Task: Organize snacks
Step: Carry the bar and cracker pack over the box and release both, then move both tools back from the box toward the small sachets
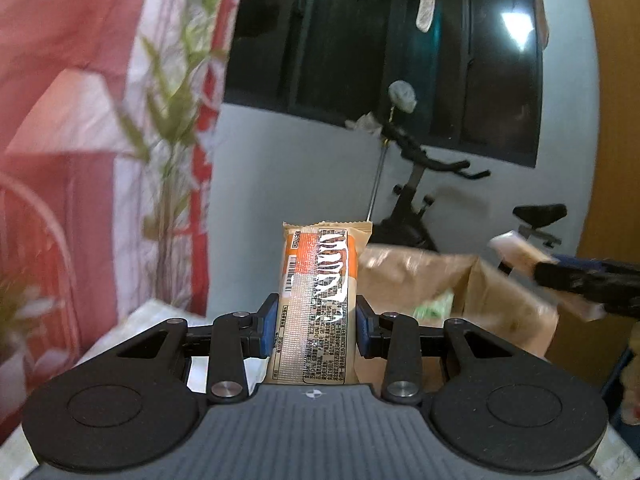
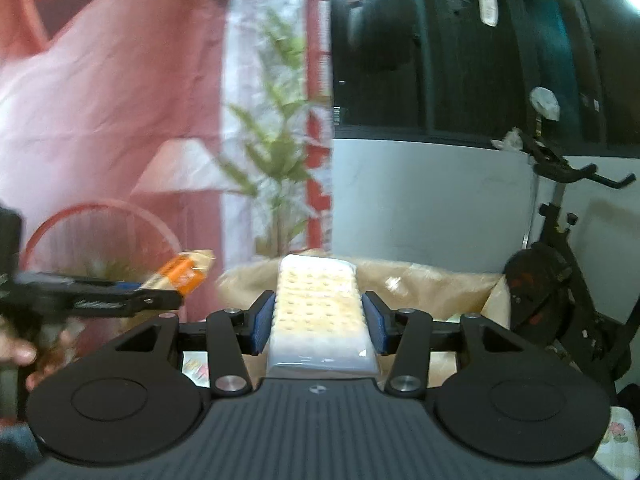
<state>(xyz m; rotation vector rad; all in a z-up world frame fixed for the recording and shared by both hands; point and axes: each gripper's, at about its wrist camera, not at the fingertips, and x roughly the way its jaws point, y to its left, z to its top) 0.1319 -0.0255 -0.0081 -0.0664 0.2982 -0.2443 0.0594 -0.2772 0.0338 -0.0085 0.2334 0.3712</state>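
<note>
Clamping an orange-and-tan snack bar (image 1: 316,304) lengthwise, the left gripper (image 1: 316,326) grips firmly — the right gripper (image 2: 319,324) pinches a clear cracker pack (image 2: 320,312); brown paper bag (image 2: 432,284) just beyond both.

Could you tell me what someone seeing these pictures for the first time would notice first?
Most likely the two held snacks: the left gripper clamps an orange-and-tan snack bar upright in the middle of its view, and the right gripper holds a clear pack of pale crackers. Behind both sits an open brown paper bag, with a black exercise bike by the white wall at right.
</note>
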